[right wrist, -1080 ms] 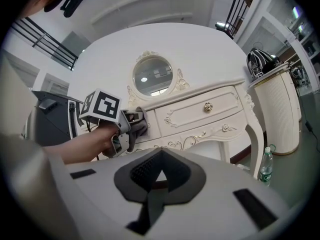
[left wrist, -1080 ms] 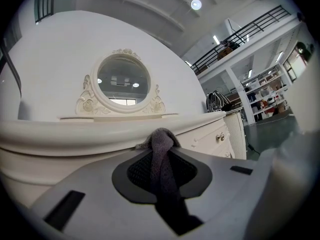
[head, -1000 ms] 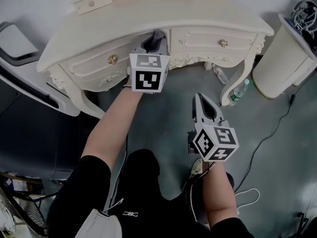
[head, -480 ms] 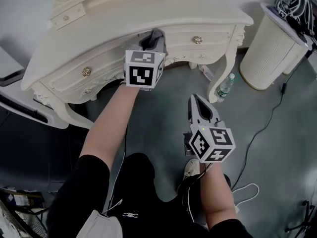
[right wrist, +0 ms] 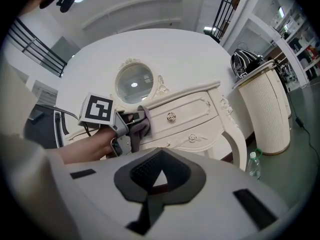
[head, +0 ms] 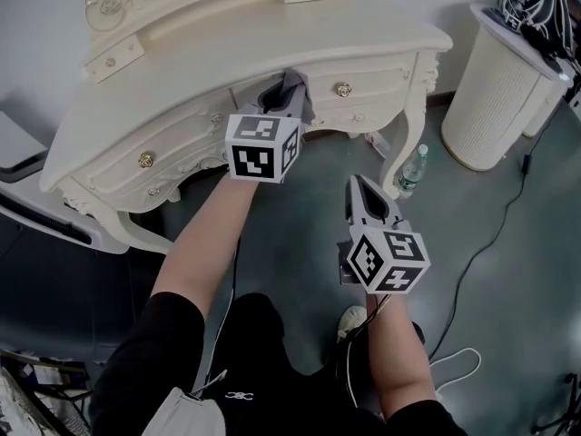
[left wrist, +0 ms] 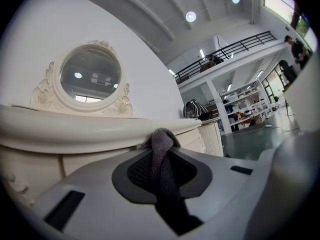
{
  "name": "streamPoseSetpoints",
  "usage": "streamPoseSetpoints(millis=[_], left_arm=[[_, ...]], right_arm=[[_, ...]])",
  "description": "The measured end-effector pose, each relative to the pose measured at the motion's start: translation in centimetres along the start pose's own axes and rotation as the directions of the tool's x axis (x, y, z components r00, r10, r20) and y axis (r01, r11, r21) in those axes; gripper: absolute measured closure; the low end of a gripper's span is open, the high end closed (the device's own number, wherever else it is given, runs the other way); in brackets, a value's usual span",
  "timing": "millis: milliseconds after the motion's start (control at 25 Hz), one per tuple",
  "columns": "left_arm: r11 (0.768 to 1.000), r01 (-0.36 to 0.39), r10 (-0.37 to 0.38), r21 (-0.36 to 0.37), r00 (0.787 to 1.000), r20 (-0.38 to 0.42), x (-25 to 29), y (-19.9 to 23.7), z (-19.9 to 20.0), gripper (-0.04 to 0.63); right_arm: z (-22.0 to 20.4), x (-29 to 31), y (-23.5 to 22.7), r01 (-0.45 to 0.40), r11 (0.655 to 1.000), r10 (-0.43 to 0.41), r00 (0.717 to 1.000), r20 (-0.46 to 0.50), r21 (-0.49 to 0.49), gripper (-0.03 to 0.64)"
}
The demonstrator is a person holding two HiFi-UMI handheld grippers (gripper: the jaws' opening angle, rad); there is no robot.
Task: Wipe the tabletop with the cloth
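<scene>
Cloth [left wrist: 162,170], 1 only, clamped in left claw [left wrist: 161,135] by tabletop [head: 227,53] edge; right claw [head: 359,183] closed, empty

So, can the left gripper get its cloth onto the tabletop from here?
Probably yes: the left gripper, shut on the gray cloth, is at the front edge, and the tabletop beyond it looks bare.

Grey cloth [head: 289,94], bunched, seemingly at tabletop [head: 272,53] edge

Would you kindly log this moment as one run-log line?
left tongs: shut on cloth | right tongs: shut, empty | cloth: at table front edge
</scene>
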State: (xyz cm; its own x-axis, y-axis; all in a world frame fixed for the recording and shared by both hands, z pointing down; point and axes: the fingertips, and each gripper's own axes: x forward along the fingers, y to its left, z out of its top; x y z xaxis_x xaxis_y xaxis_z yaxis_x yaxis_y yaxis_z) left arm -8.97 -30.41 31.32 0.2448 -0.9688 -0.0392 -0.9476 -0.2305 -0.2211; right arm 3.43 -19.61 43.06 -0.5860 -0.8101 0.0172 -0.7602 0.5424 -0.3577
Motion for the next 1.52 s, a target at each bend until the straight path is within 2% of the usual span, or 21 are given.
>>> streamPoseSetpoints(millis=[200, 360, 480, 760, 920, 1000, 1200, 1360, 1520], left_arm=[[0.998, 0.048, -0.049, 0.028, 0.999, 0.022, 3.0, -3.0, 0.6, 0.531], [0.995, 0.089, -0.088, 0.042, 0.996, -0.021, 5.2, -5.7, 0.9, 0.531], [0.994, 0.106, -0.105, 0.014, 0.993, -0.056, 6.5, -7.2, 1.2, 0.532], [0.999, 0.031, -0.028, 0.029, 0.994, -0.107, 7.4, -8.0, 1.3, 0.531], [1.000, 0.011, -0.010, 0.006, 0.990, -0.138, 7.6, -8.5, 1.5, 0.532], [1.000, -0.006, 0.005, -0.010, 0.991, -0.134, 7.8, -8.6, 1.6, 0.532], [0.999, -0.041, 0.042, 0.007, 0.991, -0.127, 8.3, -9.3, 1.7, 0.532], [0.997, -0.062, 0.064, 0.037, 0.995, -0.081, 9.6, -11.0, 2.3, 0.532], [0.999, -0.020, 0.023, 0.041, 0.998, -0.058, 11.5, -13.0, 2.6, 0.532]], right_arm=[[-0.1, 0.6, -1.0, 0.000, 1.000, 0.000, 1.000, 0.001, 0.004, 0.614], [-0.4, 0.8, -2.4, 0.008, 1.000, -0.008, 1.000, -0.007, -0.003, 0.614], [-0.3, 0.9, -3.6, 0.013, 1.000, -0.013, 1.000, -0.010, 0.006, 0.614], [-1.4, 2.0, -5.5, -0.004, 1.000, 0.004, 0.999, -0.040, 0.013, 0.614], [-1.3, 2.5, -6.5, -0.019, 1.000, 0.019, 0.999, -0.037, 0.018, 0.614], [-1.2, 2.7, -7.5, -0.013, 1.000, 0.013, 0.999, -0.030, 0.015, 0.614], [-1.6, 3.4, -10.3, 0.025, 0.999, -0.023, 0.999, -0.035, 0.046, 0.614], [-1.4, 3.8, -11.2, 0.034, 0.996, -0.033, 0.999, -0.017, 0.080, 0.614], [-1.8, 4.3, -10.7, 0.016, 0.999, -0.015, 1.000, -0.024, 0.049, 0.614]])
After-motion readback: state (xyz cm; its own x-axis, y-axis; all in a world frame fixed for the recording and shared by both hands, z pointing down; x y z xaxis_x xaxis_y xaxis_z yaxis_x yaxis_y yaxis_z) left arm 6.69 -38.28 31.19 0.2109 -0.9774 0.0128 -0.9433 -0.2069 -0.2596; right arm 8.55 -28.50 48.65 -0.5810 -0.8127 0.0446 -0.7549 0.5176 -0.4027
